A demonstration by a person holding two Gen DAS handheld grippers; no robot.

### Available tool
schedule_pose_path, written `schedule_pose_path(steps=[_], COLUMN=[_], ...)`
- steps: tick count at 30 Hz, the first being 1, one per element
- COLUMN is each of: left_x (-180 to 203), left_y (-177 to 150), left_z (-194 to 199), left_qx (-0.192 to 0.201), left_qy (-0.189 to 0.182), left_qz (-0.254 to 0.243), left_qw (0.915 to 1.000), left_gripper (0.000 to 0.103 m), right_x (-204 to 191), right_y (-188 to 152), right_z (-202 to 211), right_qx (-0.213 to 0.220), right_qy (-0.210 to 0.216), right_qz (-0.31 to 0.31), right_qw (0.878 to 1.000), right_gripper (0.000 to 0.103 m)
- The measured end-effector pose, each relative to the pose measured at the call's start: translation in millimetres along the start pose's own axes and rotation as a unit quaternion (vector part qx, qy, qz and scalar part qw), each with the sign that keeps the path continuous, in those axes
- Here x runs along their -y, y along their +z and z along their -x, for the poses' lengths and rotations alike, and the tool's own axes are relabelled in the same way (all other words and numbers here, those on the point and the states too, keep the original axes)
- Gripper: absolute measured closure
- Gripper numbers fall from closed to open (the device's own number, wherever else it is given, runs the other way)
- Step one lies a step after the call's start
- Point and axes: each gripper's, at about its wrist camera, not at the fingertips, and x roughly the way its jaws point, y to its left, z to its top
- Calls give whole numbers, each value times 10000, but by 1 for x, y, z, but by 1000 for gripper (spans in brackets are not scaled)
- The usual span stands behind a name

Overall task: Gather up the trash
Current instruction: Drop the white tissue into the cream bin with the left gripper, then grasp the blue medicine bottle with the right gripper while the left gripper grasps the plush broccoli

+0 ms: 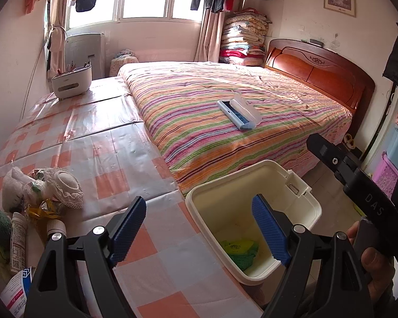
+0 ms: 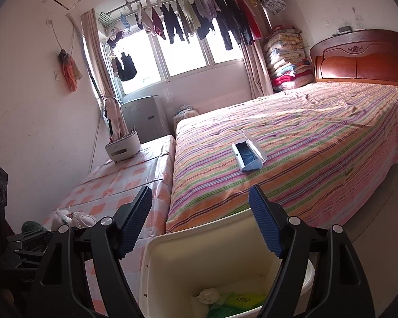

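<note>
Trash pile [image 1: 37, 193]: lying at the near left end of the surface [image 1: 98, 143], well apart from the bin.
Pile contents: crumpled wrappers, a gold foil piece [image 1: 43, 208], a lace-edged pad [image 1: 66, 182], and tubes [image 1: 18, 241] leaning at the edge.
Handling, wrappers: judged light, soft and crushable; foil is probably slippery, so taking a bunched fold is advised, not a flat face.
Handling, tubes: judged light and semi-stiff; gripping across the body, away from the cap, is advised.
Bin [image 1: 252, 220]: standing open beside the surface at the foot of the bed [image 1: 238, 100]; rigid, cream plastic.
Bin contents: green and yellow wrappers [image 1: 240, 251] lying at the bottom; the right wrist view is also showing a white crumpled wad [image 2: 208, 295].
Left gripper [image 1: 199, 233]: jaws standing wide apart, holding nothing, touching nothing; hanging over the surface edge and the bin rim.
Right gripper [image 2: 201, 225]: jaws standing wide apart, empty; hanging above the bin mouth, touching nothing.
Remaining work: judged to be the pile on the surface.
Risk: loose foil slipping out of a shallow pinch.
</note>
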Motion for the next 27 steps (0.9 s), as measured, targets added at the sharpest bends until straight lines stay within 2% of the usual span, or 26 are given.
schedule_pose_path(steps=[7,14,20,27], left_x=[-25,-65,-106,-160], left_y=[4,7,4,-3], left_z=[16,34,50,78], left_qx=[143,276,346,459], left_qy=[253,629,1063,1601], left_qz=[185,580,944,1368], left_qw=[9994,9960,9892,9765], left_gripper=[23,23,23,23], right_x=[-29,-66,-96,-136], right_y=[-4,-9,-16,-28], right_z=[-12,-23,-33,-42], right_qx=[-170,-339,-516,-737], right_qy=[317,717,1074,1497], right_qz=[148,308,428,581], right_qw=[9992,9964,9920,9843], right_gripper=[28,28,28,27])
